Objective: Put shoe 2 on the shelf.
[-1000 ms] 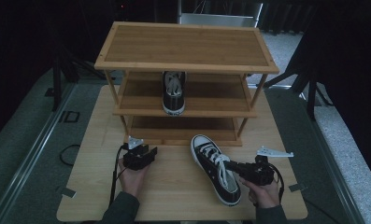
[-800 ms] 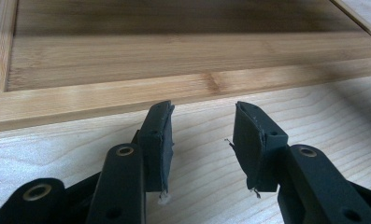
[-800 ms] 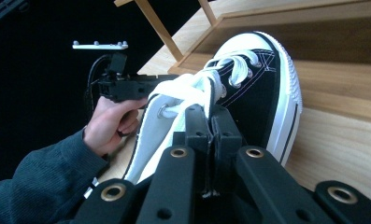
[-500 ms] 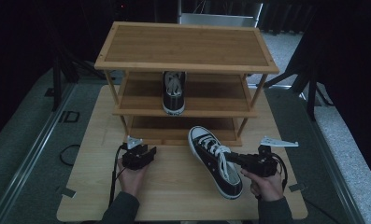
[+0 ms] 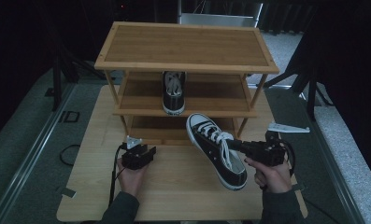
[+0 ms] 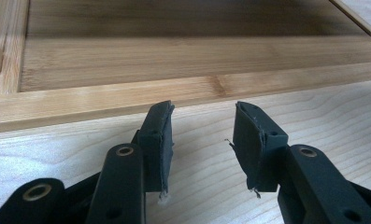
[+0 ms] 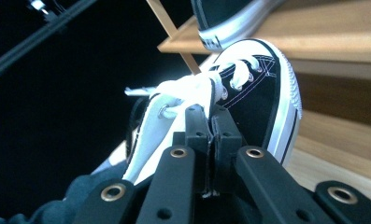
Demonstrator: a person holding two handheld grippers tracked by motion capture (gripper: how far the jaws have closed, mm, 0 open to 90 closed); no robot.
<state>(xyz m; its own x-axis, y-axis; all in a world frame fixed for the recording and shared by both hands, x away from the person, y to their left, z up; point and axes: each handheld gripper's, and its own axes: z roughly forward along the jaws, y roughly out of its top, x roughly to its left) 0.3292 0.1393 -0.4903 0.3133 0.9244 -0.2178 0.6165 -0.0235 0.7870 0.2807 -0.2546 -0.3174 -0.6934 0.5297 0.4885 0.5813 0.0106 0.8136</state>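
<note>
Black jaws of my right gripper [image 5: 237, 145] are pressed together on the side of the shoe [image 5: 215, 149], up by its white laces. In the right gripper view the jaws look shut tight, with the edge of the shoe pinched between them. I hold the shoe up off the table [image 5: 183, 186], tipped, with its toe pointing far and left, toward the rack [image 5: 185, 70]. The toe sits just in front of the rack's low shelf, right of the middle.

I think I am in the carry step: the shoe is picked up and on its way to the rack. The other shoe [image 5: 173, 92] sits on the middle shelf with its toe facing me. So my guess is that this one goes beside it, on the right, where there is room.

Next I must lift the shoe higher, turn it flat, and slide it onto that shelf without bumping the shelf edge or the post.

My left gripper [image 5: 143, 153] rests on the table at the near left, close to the low shelf. Its jaws are spread and hold nothing.
</note>
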